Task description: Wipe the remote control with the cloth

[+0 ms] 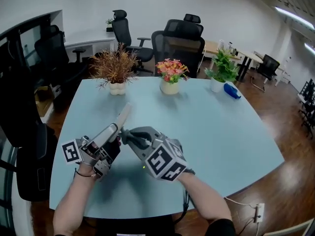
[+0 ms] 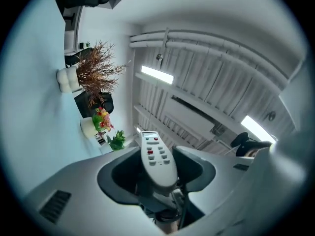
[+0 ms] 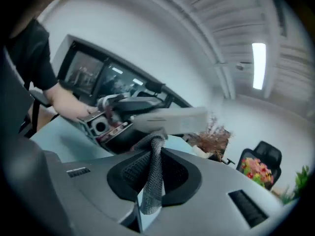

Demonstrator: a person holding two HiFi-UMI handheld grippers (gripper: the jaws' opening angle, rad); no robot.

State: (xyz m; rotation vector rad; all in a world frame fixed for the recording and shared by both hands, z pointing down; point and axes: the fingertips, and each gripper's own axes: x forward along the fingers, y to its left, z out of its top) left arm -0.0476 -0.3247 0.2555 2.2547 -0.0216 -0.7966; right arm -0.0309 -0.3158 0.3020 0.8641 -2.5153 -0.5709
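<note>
Your head view: bright, even light from the ceiling strips (image 1: pixel 294 16), with a faint soft shadow on the worktop (image 1: pixel 221 127) at its near edge. Both gripper views: strong fisheye bend and a dark vignette at the corners. In your right gripper view the strip light (image 3: pixel 259 65) glares white, the remote control (image 3: pixel 170 120) is smeared, and the cloth (image 3: pixel 153 176) weave is sharp. Left gripper view: foreground soft.

Through the right gripper view I saw my right gripper (image 3: pixel 150 188) clamped on a grey woven cloth strip (image 3: pixel 155 156). Its upper end touched the underside of the long pale grey remote control (image 3: pixel 172 120), which jutted from the left gripper (image 3: pixel 106 122) above the pale blue table (image 3: pixel 54 132)
</note>
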